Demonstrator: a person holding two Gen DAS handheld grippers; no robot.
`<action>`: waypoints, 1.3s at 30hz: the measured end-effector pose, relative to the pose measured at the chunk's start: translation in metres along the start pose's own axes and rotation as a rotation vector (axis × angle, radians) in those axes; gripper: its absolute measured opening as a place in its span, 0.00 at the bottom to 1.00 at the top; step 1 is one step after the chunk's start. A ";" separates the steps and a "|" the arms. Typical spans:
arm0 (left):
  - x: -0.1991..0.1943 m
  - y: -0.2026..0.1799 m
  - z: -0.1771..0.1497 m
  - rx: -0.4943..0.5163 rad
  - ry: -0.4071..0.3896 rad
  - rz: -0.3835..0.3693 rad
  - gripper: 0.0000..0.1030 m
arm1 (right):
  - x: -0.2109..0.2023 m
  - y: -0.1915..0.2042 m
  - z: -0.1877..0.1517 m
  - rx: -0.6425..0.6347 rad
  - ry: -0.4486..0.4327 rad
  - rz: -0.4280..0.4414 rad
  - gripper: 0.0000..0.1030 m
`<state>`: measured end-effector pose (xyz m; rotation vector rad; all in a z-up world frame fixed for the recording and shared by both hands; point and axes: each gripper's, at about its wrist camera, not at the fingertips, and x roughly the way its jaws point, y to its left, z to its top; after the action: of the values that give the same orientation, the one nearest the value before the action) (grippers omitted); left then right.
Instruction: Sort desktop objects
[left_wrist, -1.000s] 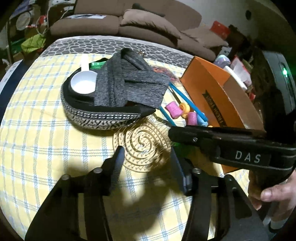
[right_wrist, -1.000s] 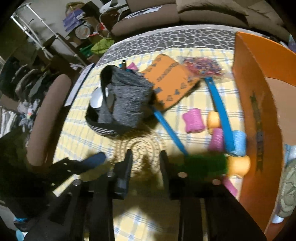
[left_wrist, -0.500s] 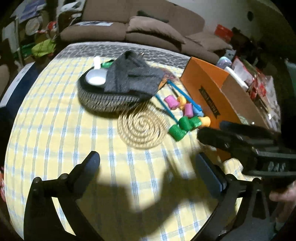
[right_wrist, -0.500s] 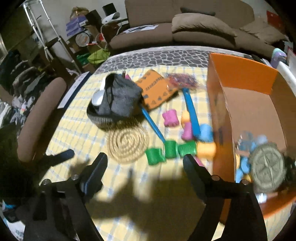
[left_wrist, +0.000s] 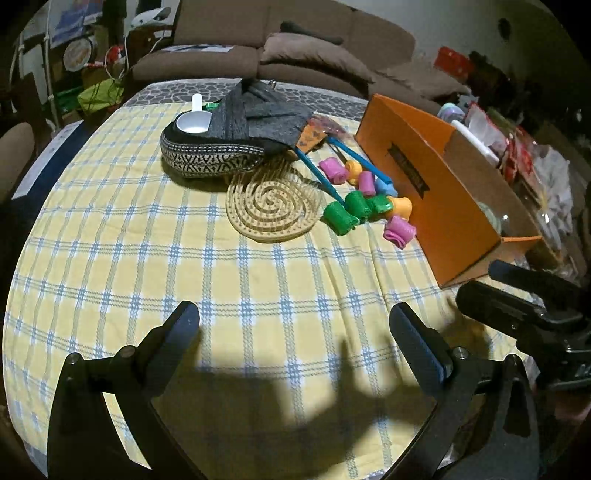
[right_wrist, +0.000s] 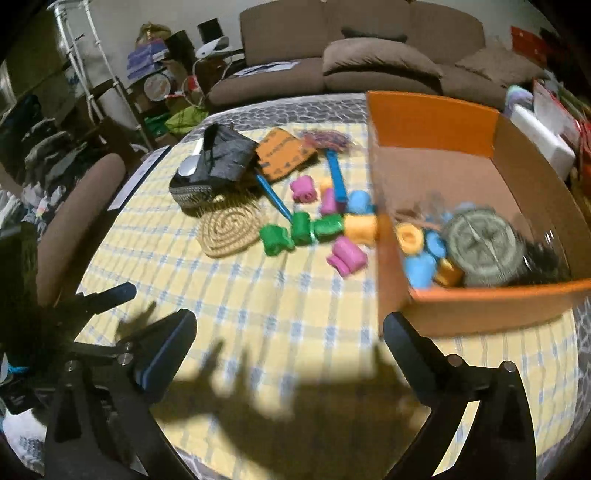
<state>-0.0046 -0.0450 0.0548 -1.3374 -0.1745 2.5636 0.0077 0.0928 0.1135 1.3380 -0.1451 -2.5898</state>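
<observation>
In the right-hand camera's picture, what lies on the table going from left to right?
Patterned basket → spiral woven mat → green rollers → pink roller → orange box.

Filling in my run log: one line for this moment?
left gripper: open, empty | right gripper: opening, empty | rollers: on table | box: partly filled

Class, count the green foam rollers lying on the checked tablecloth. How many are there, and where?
3, clustered just right of the spiral mat: one nearest the mat, one behind it, one beside the orange roller. Others may hide inside the orange box.
</observation>
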 end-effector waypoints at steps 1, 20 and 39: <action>0.000 -0.002 -0.001 0.004 -0.004 0.004 1.00 | -0.001 -0.004 -0.003 0.006 0.000 -0.010 0.99; 0.042 -0.064 -0.026 0.111 0.036 0.110 1.00 | 0.014 -0.094 -0.042 0.096 0.017 -0.267 0.99; 0.057 -0.077 -0.035 0.037 0.012 0.247 1.00 | 0.033 -0.100 -0.042 0.057 0.034 -0.246 1.00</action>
<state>0.0053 0.0440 0.0062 -1.4407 0.0434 2.7427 0.0083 0.1825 0.0441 1.5049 -0.0514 -2.7804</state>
